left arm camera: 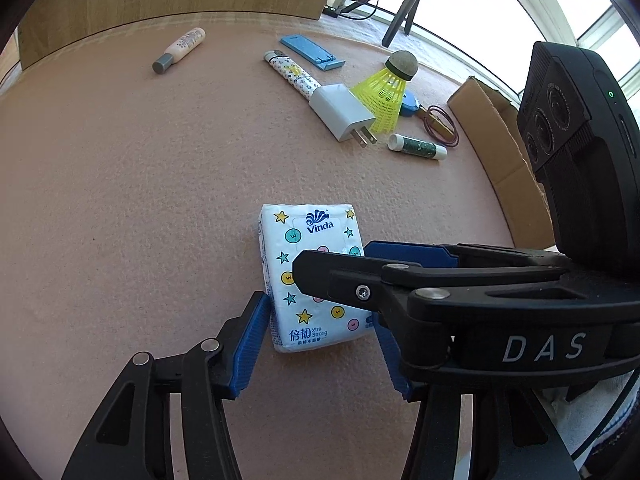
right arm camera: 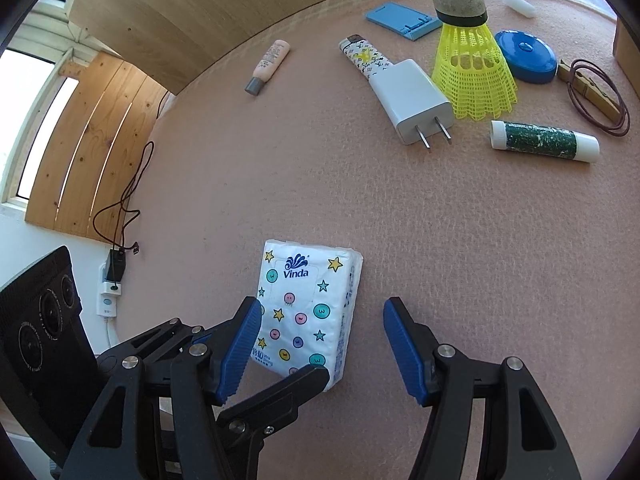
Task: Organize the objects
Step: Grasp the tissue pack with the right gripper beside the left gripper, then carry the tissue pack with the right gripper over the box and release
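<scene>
A white Vinda tissue pack [left arm camera: 308,276] with stars and dots lies flat on the pink felt mat [left arm camera: 120,200]. My left gripper [left arm camera: 320,316] straddles the pack's near end, open; its left pad [left arm camera: 250,340] sits right against the pack's edge, and the right pad is partly hidden. My right gripper [left arm camera: 332,258] reaches in from the right, above the pack. In the right wrist view the pack [right arm camera: 308,308] lies between the open fingers of my right gripper [right arm camera: 322,304], close to the left pad [right arm camera: 240,348] and well apart from the right one. One finger [right arm camera: 288,392] of the left gripper crosses the pack's near corner.
Farther back on the mat lie a white charger [right arm camera: 410,102], yellow shuttlecock [right arm camera: 472,68], patterned lighter [right arm camera: 362,56], blue stand [right arm camera: 404,20], beige tube [right arm camera: 268,66], green stick [right arm camera: 544,140], blue round case [right arm camera: 526,56] and a clothespin with cord [right arm camera: 588,90]. A cardboard box [left arm camera: 504,148] stands at the right.
</scene>
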The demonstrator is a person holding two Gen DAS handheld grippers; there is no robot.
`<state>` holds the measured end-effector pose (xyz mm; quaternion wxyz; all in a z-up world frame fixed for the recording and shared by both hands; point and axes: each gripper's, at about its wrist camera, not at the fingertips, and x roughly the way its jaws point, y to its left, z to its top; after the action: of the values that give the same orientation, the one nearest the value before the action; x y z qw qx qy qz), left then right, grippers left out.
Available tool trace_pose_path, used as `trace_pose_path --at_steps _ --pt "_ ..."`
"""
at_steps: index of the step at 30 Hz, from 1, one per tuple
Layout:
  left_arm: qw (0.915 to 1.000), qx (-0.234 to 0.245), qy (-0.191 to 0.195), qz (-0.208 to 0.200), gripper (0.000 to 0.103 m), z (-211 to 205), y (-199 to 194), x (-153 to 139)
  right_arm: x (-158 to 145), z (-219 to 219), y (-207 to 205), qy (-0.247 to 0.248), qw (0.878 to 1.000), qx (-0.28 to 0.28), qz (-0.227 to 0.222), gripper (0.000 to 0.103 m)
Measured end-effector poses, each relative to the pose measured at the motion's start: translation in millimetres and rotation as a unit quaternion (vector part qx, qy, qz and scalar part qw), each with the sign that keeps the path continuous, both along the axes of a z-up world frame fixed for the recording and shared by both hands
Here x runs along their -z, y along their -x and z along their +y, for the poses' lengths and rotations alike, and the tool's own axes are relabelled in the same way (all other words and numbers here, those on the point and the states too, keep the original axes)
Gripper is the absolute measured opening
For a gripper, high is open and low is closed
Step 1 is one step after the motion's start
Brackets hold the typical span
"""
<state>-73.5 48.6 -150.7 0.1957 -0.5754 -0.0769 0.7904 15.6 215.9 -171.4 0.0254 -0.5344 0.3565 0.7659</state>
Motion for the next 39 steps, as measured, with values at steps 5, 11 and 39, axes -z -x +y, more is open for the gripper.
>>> trace_pose_path --at_steps 5,11,39 --pt "1.0000 0.004 0.000 0.004 0.054 6 -1 -2 3 -5 1 0.002 1.000 -0.011 -0.002 0.046" --pt "0.9999 0.008 -0.006 0.007 0.053 19 -4 -8 -1 -3 -8 -0.008 1.000 -0.008 0.002 0.045" --pt "0.9798 0.162 -0.029 0.114 0.053 267 21 -97 -91 165 -144 -0.100 0.984 0.133 0.058 0.045"
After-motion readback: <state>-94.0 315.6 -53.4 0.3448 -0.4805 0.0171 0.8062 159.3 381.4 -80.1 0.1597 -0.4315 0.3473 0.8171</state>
